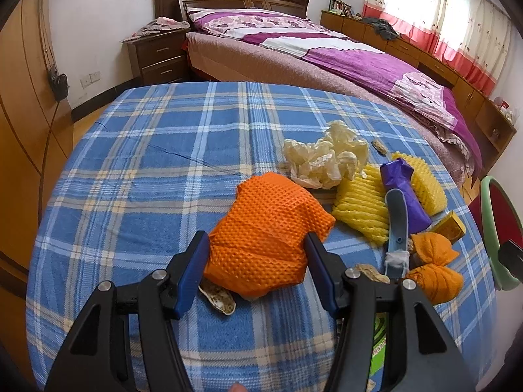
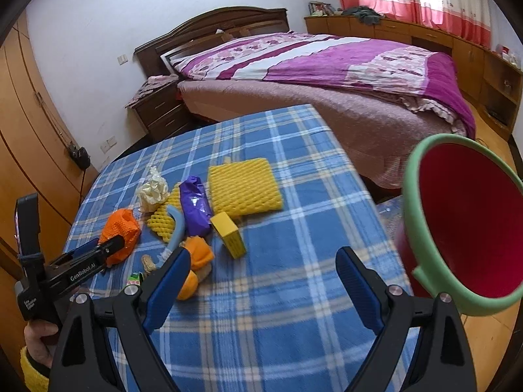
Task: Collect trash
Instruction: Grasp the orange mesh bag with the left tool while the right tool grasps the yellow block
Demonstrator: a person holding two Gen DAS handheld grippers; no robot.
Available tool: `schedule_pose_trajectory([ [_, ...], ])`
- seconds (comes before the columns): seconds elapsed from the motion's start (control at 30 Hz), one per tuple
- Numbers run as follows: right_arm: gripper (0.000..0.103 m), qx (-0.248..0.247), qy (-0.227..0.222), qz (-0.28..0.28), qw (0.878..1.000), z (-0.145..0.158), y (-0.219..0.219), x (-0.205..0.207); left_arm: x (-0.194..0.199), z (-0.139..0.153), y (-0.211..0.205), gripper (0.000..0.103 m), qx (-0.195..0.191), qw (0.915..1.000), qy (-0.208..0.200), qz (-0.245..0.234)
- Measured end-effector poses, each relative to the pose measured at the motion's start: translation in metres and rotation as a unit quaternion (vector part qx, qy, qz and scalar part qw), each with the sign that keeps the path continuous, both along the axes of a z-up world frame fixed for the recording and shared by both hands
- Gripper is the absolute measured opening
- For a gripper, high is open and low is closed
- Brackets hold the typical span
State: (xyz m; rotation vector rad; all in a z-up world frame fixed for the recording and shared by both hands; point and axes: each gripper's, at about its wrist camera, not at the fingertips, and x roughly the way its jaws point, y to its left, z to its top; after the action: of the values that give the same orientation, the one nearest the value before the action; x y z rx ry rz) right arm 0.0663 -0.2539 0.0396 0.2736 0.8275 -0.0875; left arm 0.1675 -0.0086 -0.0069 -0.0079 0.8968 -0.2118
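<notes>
Trash lies on a blue plaid table (image 1: 147, 179). My left gripper (image 1: 256, 245) is open with its jaws on either side of an orange foam net (image 1: 268, 228), which also shows in the right wrist view (image 2: 119, 228). Beside it lie yellow foam nets (image 1: 359, 209), a purple wrapper (image 1: 405, 192), crumpled cream plastic (image 1: 327, 156), a blue curved piece (image 1: 397, 228), a yellow box (image 2: 228, 235), orange wads (image 1: 431, 261) and a shell (image 1: 219, 299). My right gripper (image 2: 263, 268) is open and empty above the table's front. A red bin with a green rim (image 2: 470, 225) stands at the table's right.
A bed with a purple quilt (image 2: 327, 62) stands behind the table. A dark nightstand (image 1: 157, 55) is at its left. Wooden wardrobe doors (image 1: 23, 114) line the left wall. Low cabinets (image 2: 457, 49) run under the curtained window.
</notes>
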Motion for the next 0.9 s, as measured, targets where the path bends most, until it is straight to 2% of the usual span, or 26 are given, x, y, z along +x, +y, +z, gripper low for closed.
schedule_pose_trajectory([
  [0.07,0.091,0.001,0.003,0.009,1.0,-0.003,0.004,0.007,0.001,-0.002,0.0,0.06,-0.001,1.0,0.0,0.001],
  [0.37,0.075,0.002,0.02,0.035,0.999,-0.018,0.016,0.032,0.005,-0.009,0.005,0.06,-0.022,0.9997,0.006,0.004],
  [0.63,0.06,0.01,0.032,0.05,0.998,-0.03,0.019,0.042,0.003,-0.01,0.004,0.06,-0.013,0.9999,-0.004,0.0],
  [0.83,0.049,0.014,0.032,0.052,0.998,-0.035,0.019,0.046,0.001,-0.008,0.004,0.042,-0.022,0.9997,-0.009,-0.003],
  [0.9,0.04,0.018,0.03,0.054,0.998,-0.037,0.02,0.046,0.0,-0.008,0.004,0.037,-0.027,0.9996,-0.008,-0.006],
])
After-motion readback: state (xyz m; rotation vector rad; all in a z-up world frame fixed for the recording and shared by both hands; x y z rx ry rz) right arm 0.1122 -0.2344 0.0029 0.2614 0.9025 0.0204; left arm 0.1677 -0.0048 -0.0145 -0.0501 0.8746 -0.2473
